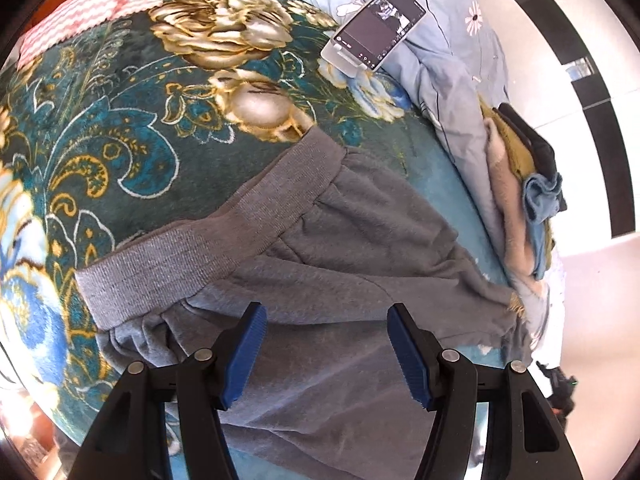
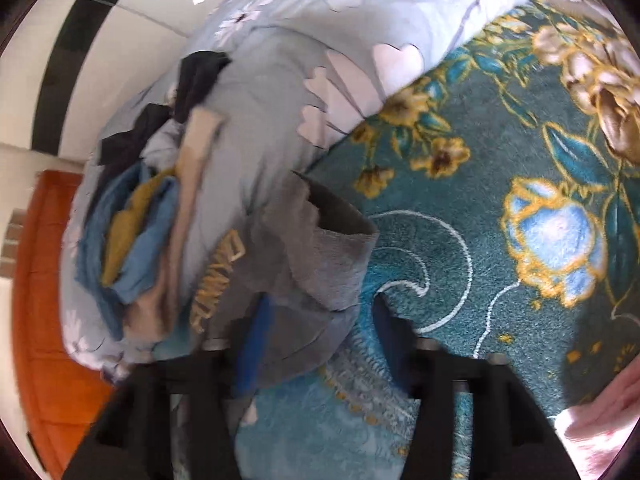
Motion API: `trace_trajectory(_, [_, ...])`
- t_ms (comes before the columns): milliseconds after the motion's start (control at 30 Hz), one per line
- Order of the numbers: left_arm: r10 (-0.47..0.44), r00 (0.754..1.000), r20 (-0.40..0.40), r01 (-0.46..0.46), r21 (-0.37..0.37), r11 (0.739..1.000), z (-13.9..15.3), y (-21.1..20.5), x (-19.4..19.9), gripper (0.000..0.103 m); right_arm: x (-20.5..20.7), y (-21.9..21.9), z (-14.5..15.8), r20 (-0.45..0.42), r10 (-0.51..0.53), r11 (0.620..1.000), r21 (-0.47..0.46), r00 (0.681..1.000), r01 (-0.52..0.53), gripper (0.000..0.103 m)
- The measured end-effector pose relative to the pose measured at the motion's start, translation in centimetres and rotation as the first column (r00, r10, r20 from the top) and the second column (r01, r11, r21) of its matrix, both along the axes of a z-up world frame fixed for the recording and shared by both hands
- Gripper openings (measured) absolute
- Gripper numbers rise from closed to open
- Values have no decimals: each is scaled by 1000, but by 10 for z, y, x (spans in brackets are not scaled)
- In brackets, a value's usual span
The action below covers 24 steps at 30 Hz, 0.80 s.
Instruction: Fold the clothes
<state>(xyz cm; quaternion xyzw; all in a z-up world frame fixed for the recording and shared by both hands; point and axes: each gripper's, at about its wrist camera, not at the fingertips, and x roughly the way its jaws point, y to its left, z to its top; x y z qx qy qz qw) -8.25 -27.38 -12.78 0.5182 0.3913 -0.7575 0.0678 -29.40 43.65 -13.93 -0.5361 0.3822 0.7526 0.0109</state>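
Note:
A grey sweatshirt-type garment (image 1: pixel 344 236) with a ribbed waistband (image 1: pixel 208 236) lies spread on the teal flowered blanket (image 1: pixel 120 128). My left gripper (image 1: pixel 326 356) hovers over its lower part, blue pads wide apart, holding nothing. In the right wrist view the garment's other end (image 2: pixel 320 264), with yellow lettering (image 2: pixel 218 280), lies bunched against a pile of clothes. My right gripper (image 2: pixel 320 340) is open beside it; its left pad (image 2: pixel 256 340) touches the grey cloth and the view is blurred.
A phone (image 1: pixel 376 26) leans on a pale blue flowered quilt (image 1: pixel 448 72) at the back. A pile of folded clothes (image 1: pixel 524 184) lies at the right bed edge, also seen in the right wrist view (image 2: pixel 152 216). A pink zigzag cloth (image 1: pixel 92 8) lies far left.

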Motion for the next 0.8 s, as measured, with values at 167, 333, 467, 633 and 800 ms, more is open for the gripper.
trace_trajectory(167, [2, 1000, -10, -2, 11, 1000, 5, -5, 3, 67, 0, -3, -21, 39, -69, 998, 3, 997, 69, 57])
trace_trajectory(333, [9, 999, -40, -8, 35, 999, 14, -10, 1, 67, -4, -5, -31, 33, -166, 985, -48, 986, 167, 52])
trace_trajectory(467, [-1, 999, -46, 2, 20, 1000, 18, -13, -7, 67, -11, -6, -27, 28, -158, 987, -36, 987, 159, 10])
trace_trajectory(633, [-8, 999, -35, 7, -23, 1000, 22, -26, -19, 67, -9, 10, 14, -96, -136, 989, 40, 986, 141, 7])
trace_trajectory(800, [0, 1000, -14, -1, -59, 998, 17, -42, -36, 67, 0, 55, 12, -42, -166, 978, 122, 985, 170, 7])
